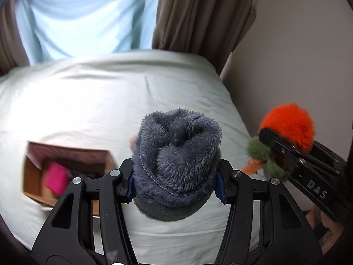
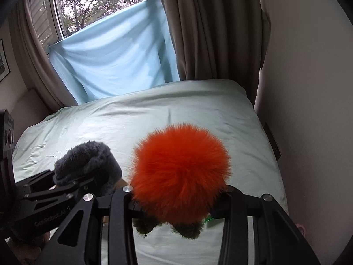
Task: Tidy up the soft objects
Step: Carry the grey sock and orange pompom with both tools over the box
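My left gripper [image 1: 176, 183] is shut on a grey fuzzy rolled sock [image 1: 178, 154] and holds it above the pale green bed [image 1: 110, 101]. My right gripper [image 2: 176, 207] is shut on an orange fluffy plush toy [image 2: 181, 172] with green furry parts underneath. In the left wrist view the right gripper [image 1: 273, 150] and the orange toy [image 1: 289, 125] are at the right. In the right wrist view the left gripper [image 2: 72, 181] with the grey sock [image 2: 88, 163] is at the left. An open cardboard box [image 1: 33, 176] lies on the bed at lower left, with a pink item [image 1: 56, 177] inside.
Brown curtains [image 2: 209, 33] and a light blue sheet [image 2: 114, 50] hang behind the bed under a window [image 2: 97, 4]. A wall [image 2: 308, 110] runs close along the bed's right side.
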### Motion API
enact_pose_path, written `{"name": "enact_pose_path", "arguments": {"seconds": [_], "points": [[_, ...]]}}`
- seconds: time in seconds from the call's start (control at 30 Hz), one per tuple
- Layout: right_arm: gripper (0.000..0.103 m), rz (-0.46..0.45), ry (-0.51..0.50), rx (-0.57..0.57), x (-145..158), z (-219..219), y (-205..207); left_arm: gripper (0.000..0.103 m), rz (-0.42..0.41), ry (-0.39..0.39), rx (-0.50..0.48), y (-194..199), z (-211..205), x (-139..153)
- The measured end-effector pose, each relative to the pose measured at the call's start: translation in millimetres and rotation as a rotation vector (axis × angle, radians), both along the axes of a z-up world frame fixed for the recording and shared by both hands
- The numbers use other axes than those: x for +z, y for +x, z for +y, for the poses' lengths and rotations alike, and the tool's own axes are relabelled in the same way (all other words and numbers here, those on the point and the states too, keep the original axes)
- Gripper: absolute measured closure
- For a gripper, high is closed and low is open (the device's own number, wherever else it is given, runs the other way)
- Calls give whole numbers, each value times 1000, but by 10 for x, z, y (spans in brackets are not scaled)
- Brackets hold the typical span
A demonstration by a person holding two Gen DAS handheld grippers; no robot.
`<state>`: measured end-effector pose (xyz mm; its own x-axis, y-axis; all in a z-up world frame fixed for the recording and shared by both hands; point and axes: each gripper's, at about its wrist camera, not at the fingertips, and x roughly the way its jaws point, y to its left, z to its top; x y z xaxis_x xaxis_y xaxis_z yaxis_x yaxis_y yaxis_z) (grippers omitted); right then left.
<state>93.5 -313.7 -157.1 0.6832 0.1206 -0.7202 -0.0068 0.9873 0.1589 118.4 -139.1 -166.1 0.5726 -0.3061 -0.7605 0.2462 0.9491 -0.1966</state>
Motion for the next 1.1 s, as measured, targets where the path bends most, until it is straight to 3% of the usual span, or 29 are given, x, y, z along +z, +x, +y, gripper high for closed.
{"name": "enact_pose_path", "arguments": {"seconds": [0.27,0.47,0.67,0.83,1.1], "points": [[67,-9,-1,18,305,937,-145,53,-6,21,42,-65,1067,248],[67,5,19,50,252,1712,-59,53,7,31,97,-5,1952,194],[67,65,19,53,19,2342,103,53,53,47,135,156,2739,-17],[67,127,5,64,-259,2746,250,53,101,72,139,291,3144,-296],[67,239,5,61,-836,3072,476,53,198,103,121,658,3349,-927]]}}
